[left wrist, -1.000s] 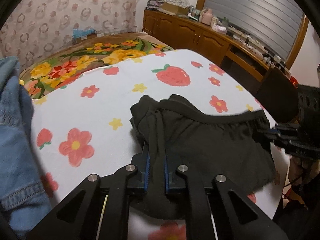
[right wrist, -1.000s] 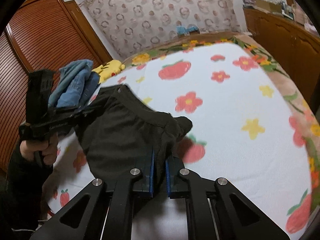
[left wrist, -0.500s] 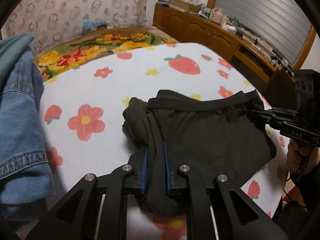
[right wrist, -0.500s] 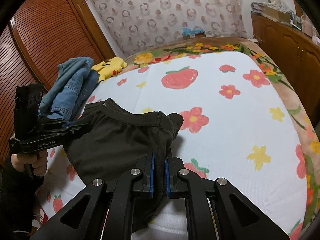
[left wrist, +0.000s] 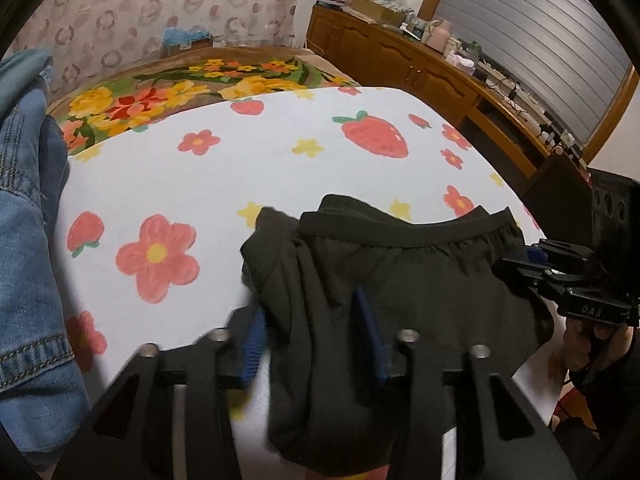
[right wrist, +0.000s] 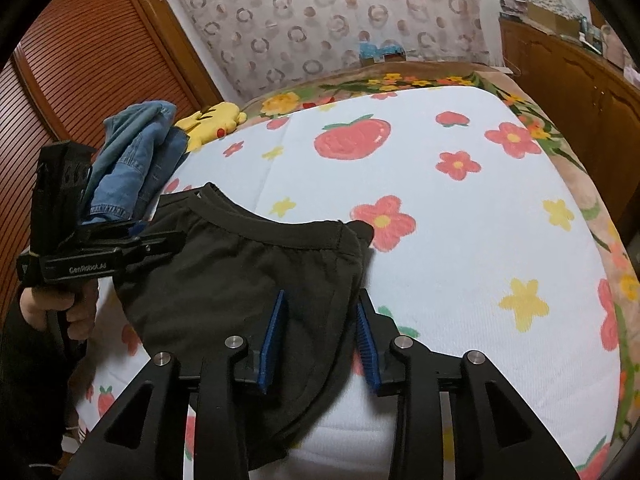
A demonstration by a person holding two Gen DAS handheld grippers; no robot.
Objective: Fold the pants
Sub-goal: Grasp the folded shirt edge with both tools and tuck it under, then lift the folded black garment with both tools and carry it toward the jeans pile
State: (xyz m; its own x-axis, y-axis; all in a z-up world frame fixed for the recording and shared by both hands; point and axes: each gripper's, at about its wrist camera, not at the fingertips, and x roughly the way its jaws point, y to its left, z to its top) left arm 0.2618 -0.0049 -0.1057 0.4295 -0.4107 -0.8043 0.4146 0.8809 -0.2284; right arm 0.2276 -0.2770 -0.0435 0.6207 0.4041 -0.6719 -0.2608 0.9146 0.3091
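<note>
The black pants (left wrist: 400, 288) lie bunched on the white strawberry-and-flower sheet (left wrist: 240, 168), waistband on the far side. My left gripper (left wrist: 312, 340) is opening; a fold of the pants lies loose between its blue pads, at the garment's left end. In the right wrist view the pants (right wrist: 224, 272) spread leftward, and my right gripper (right wrist: 320, 340) is also opening over their right end, the cloth slack between its pads. Each gripper shows in the other's view: the right gripper (left wrist: 560, 276) at the waistband's right end, the left gripper (right wrist: 120, 248) at its left end.
A pile of blue denim clothes (left wrist: 24, 240) lies at the bed's left side, with a yellow plush toy (right wrist: 212, 120) behind it. A floral blanket (left wrist: 160, 96) covers the bed's far end. A wooden cabinet (left wrist: 400, 60) runs along the right, a slatted wardrobe (right wrist: 80, 60) along the left.
Both grippers were shut on the pants and have opened, letting the cloth go. The pants have come down and settled on the sheet.
</note>
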